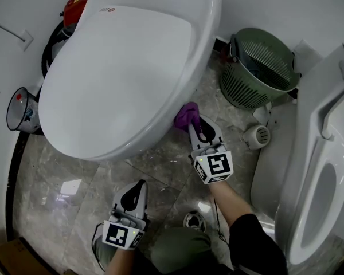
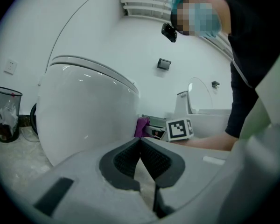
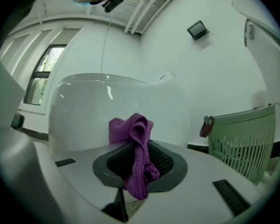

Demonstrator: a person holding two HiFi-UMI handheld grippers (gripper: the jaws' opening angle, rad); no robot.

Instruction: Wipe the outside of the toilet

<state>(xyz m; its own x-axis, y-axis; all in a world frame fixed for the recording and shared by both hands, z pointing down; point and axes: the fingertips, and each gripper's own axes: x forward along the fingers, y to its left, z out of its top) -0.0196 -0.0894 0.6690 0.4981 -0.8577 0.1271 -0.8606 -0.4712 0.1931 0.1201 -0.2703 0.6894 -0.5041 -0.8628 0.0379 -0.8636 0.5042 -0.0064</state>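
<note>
A big white toilet [image 1: 120,67] with its lid down fills the upper left of the head view. My right gripper [image 1: 194,125] is shut on a purple knitted cloth [image 1: 187,115], which presses against the lower right side of the bowl. In the right gripper view the cloth [image 3: 133,143] bunches between the jaws with the bowl [image 3: 116,111] just behind it. My left gripper [image 1: 136,189] hangs low near the floor, shut and empty, its tips short of the bowl's underside. The left gripper view shows the bowl [image 2: 84,111], the cloth [image 2: 142,126] and the right gripper's marker cube [image 2: 179,129].
A green slatted waste basket [image 1: 258,67] stands right of the toilet. A second white fixture [image 1: 321,176] lines the right edge. A small white round object [image 1: 257,135] lies on the marble floor [image 1: 63,188]. A clear bin [image 1: 20,110] sits at the left wall.
</note>
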